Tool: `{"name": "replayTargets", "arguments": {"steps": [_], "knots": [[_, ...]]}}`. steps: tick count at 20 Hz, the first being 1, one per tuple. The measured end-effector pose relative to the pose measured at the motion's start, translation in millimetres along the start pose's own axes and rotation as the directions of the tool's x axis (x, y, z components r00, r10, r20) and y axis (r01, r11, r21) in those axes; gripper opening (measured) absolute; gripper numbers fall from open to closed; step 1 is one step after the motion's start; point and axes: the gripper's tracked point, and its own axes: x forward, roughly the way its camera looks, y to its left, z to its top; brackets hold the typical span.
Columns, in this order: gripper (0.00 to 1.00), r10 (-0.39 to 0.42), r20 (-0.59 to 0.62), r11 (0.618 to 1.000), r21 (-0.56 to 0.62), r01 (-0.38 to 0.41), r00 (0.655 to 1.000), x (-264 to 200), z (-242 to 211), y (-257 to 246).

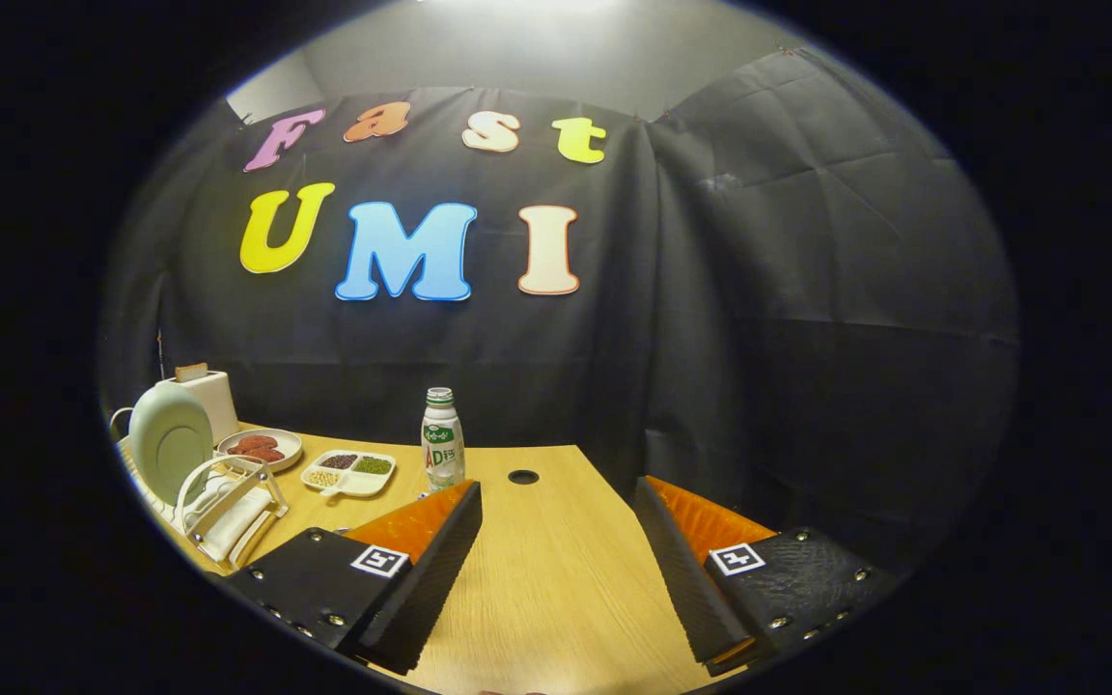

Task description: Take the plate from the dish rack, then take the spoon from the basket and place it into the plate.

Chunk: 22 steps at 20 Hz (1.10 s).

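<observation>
Far beyond spread fingers (556, 502), racked plate (168, 442)

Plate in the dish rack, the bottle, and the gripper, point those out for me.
Plate (170, 442): gripper view, middle of its pale green face, standing upright in the dish rack.
Bottle (442, 446): gripper view, on its label, beyond the fingers.
Gripper (556, 569): gripper view, midway between the open fingers, over bare table.
</observation>
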Motion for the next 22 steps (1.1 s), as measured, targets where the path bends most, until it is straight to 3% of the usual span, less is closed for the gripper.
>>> {"name": "replayTargets", "arguments": {"steps": [6,13,22], "knots": [[0.98,-0.001,0.03,1.0,-0.002,0.001,1.0,-59.3,60.2,37.4],[0.98,0.172,0.013,0.984,0.035,-0.173,0.985,-94.1,87.3,156.8],[0.98,0.355,-0.083,0.929,0.138,-0.342,0.931,-94.5,70.0,318.7]]}}
